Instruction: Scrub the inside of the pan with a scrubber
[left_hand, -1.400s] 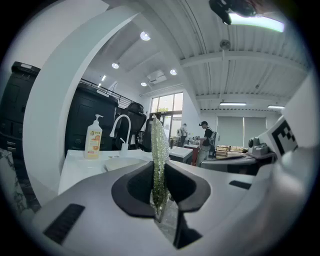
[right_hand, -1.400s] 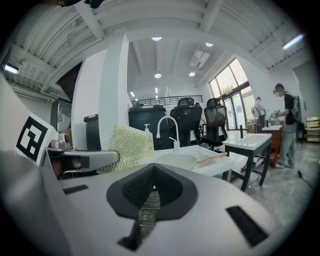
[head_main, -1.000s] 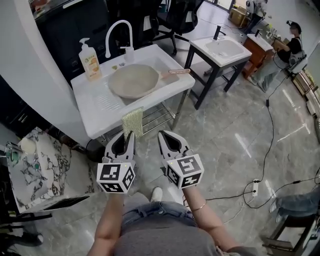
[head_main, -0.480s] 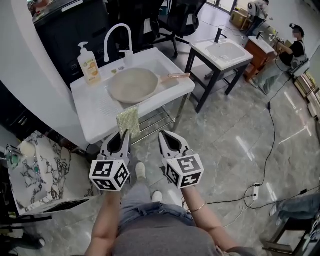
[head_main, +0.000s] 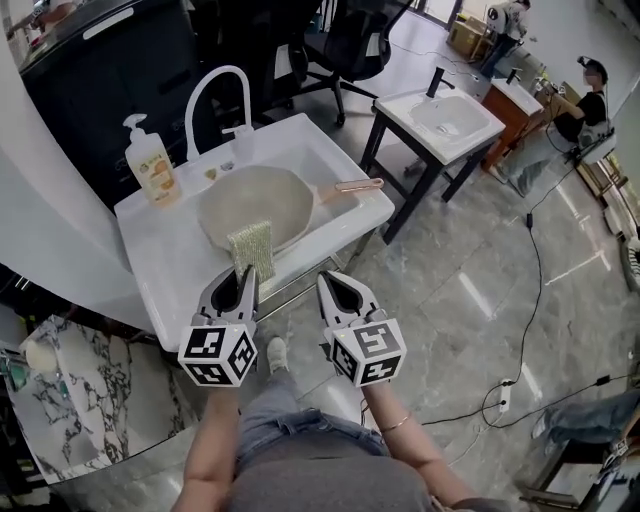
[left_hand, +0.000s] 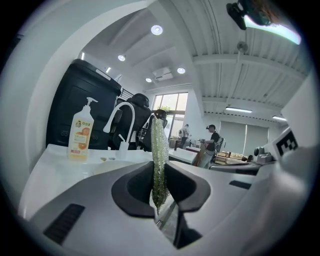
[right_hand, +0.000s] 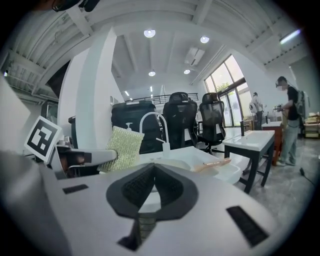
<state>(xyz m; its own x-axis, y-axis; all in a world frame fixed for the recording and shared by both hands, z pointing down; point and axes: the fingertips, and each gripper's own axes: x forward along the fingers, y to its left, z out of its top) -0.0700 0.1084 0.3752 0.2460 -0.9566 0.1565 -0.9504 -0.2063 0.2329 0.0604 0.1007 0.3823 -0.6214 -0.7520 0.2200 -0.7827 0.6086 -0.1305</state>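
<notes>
A beige pan (head_main: 250, 200) lies in the white sink (head_main: 170, 260), its wooden handle (head_main: 350, 187) pointing right. My left gripper (head_main: 248, 272) is shut on a green mesh scrubber (head_main: 251, 247), which stands upright from the jaws and overlaps the pan's near rim in the head view. In the left gripper view the scrubber (left_hand: 159, 160) shows edge-on, pinched between the jaws. My right gripper (head_main: 325, 280) hangs beside the left one in front of the sink, shut and holding nothing. The right gripper view shows the scrubber (right_hand: 120, 148) at left and the pan handle (right_hand: 216, 163) ahead.
A soap bottle (head_main: 150, 160) stands at the sink's back left and a white curved faucet (head_main: 215, 90) behind the pan. A second sink stand (head_main: 440, 115) is to the right, with office chairs behind and cables on the marble floor. A person stands at far right.
Both grippers have come closer to the sink. The scrubber, earlier below the sink's front edge, now reaches the pan's near rim. Both stay shut.
</notes>
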